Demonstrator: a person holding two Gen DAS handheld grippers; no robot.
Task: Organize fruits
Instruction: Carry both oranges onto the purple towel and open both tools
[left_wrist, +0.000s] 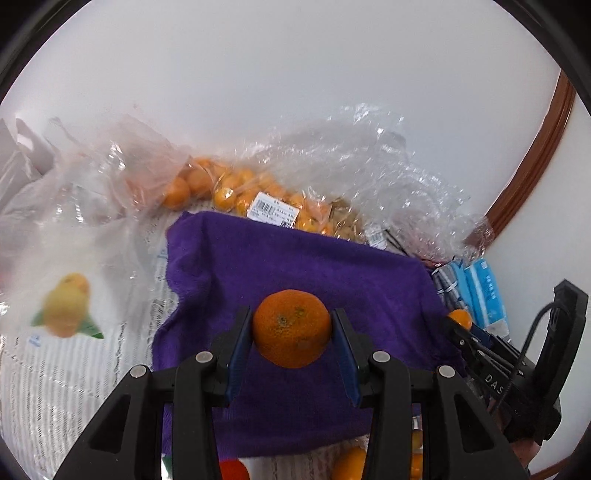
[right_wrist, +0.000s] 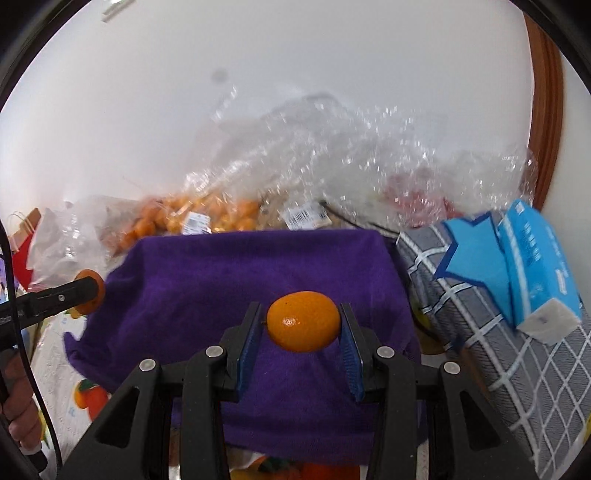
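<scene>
Above the purple towel (left_wrist: 295, 266), a dull-skinned orange (left_wrist: 291, 328) is clamped between the blue pads of the left gripper (left_wrist: 291, 334). A smoother, brighter orange (right_wrist: 303, 321) is pinched likewise in the right gripper (right_wrist: 303, 326), over the same towel. Behind the towel lies a clear bag of small oranges (left_wrist: 236, 192); a blue tissue pack (right_wrist: 535, 266) rests on grey checked cloth (right_wrist: 498, 354) to the right.

Not much was readable, honestly. The right gripper (left_wrist: 460, 325), at the right edge of the left wrist view, had "DAS" in white on its black body. The price labels (left_wrist: 274, 213) with barcodes on the fruit bags and the print on the blue tissue pack (right_wrist: 537, 266) were too blurry to read.
</scene>
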